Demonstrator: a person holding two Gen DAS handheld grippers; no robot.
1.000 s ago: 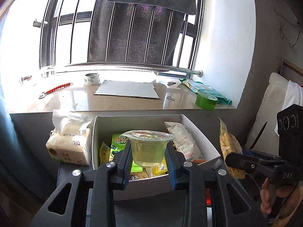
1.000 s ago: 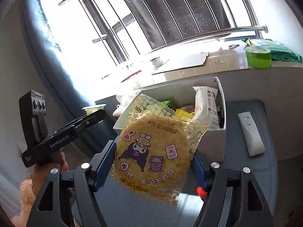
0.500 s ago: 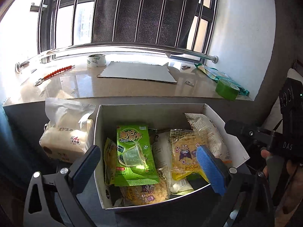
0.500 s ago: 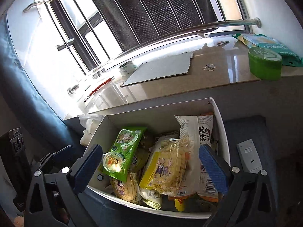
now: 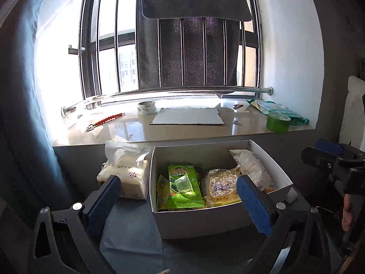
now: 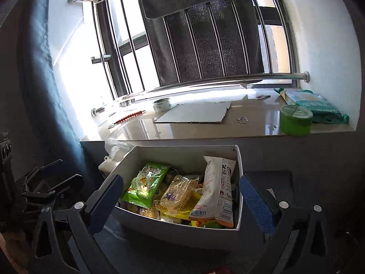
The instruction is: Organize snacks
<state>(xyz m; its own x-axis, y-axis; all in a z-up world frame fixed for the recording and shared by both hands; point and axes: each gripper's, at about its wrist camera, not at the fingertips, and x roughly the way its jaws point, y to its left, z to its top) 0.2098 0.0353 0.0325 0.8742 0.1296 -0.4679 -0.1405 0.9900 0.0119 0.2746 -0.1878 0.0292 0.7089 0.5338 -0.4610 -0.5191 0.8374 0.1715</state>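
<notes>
**Snacks boxed; loose stacking is the hazard**

Snacks fill the white box on the table below the windowsill. Risk: the jelly cup, loose atop the green packet, could roll off. Left gripper and right gripper: fingers wide, empty.

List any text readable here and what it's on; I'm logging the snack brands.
"4" on the tissue pack label; remaining characters blurred.
Large dark characters on the white snack bag, plus a barcode; too blurred to read.
Green snack packet: logo illegible.
Yellow cracker pack: upside-down print unreadable.
</notes>
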